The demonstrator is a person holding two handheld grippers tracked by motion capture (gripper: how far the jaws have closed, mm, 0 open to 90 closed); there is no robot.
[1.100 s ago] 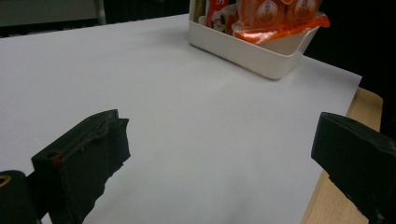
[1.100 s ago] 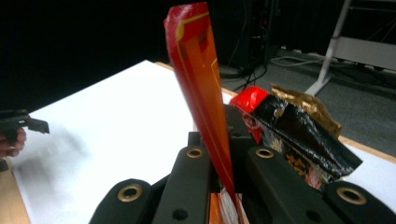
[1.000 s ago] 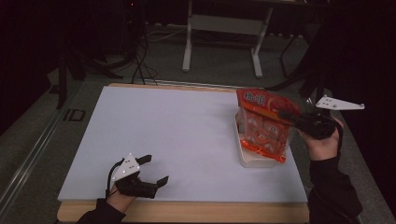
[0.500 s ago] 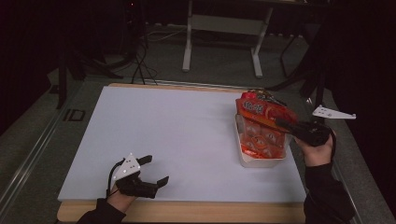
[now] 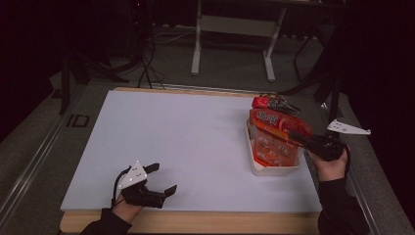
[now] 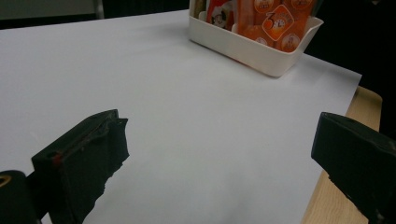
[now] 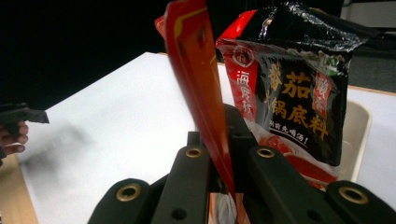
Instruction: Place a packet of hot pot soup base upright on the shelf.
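We lower the orange packet (image 5: 274, 139) in the white bin (image 5: 274, 170)
Our right gripper (image 5: 299, 138) clamps its edge; our left gripper (image 5: 157, 178) rests agape on the table (image 5: 186, 142)

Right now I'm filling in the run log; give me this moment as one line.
right gripper: shut on orange packet | packet: over white bin | left gripper: open, holding nothing, on table

Open white sheet (image 5: 195, 147) left of packed tub (image 5: 254, 164)
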